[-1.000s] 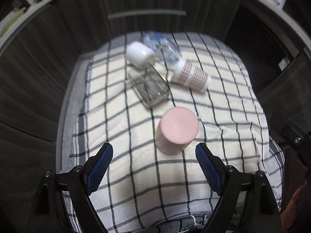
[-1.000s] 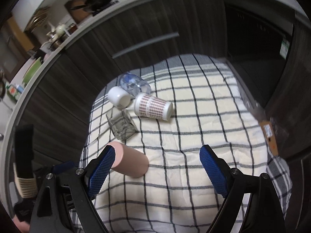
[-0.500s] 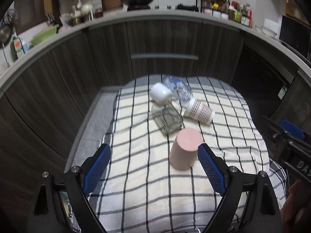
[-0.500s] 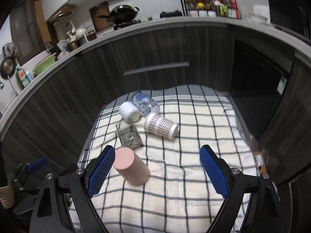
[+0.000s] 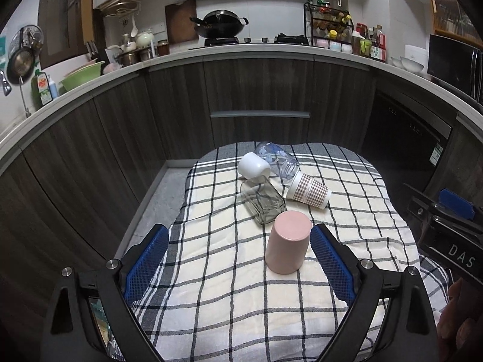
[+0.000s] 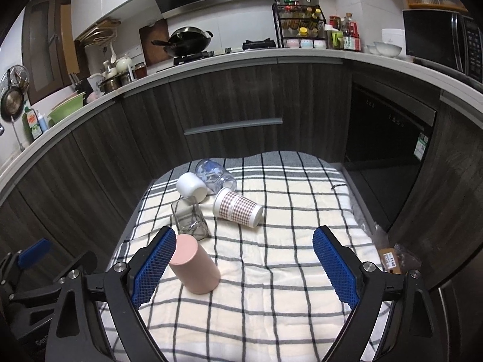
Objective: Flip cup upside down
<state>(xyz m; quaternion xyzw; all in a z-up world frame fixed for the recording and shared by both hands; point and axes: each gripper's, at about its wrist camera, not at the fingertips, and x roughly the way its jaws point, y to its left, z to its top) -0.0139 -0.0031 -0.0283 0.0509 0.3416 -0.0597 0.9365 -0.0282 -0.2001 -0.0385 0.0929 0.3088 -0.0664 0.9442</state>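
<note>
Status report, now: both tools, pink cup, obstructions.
Left tool open, empty. Right tool open, empty. Pink cup upside down on checkered cloth, free. Glass tumbler lying just behind it.

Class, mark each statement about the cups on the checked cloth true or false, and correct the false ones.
1. The pink cup stands mouth down on the cloth. True.
2. The checked paper cup stands upright. False: it lies on its side.
3. Both grippers are open and hold nothing. True: left gripper, right gripper.
4. The glass is stacked inside the pink cup. False: it lies beside it on the cloth.
5. The white cup lies beside a clear bottle. True.
</note>
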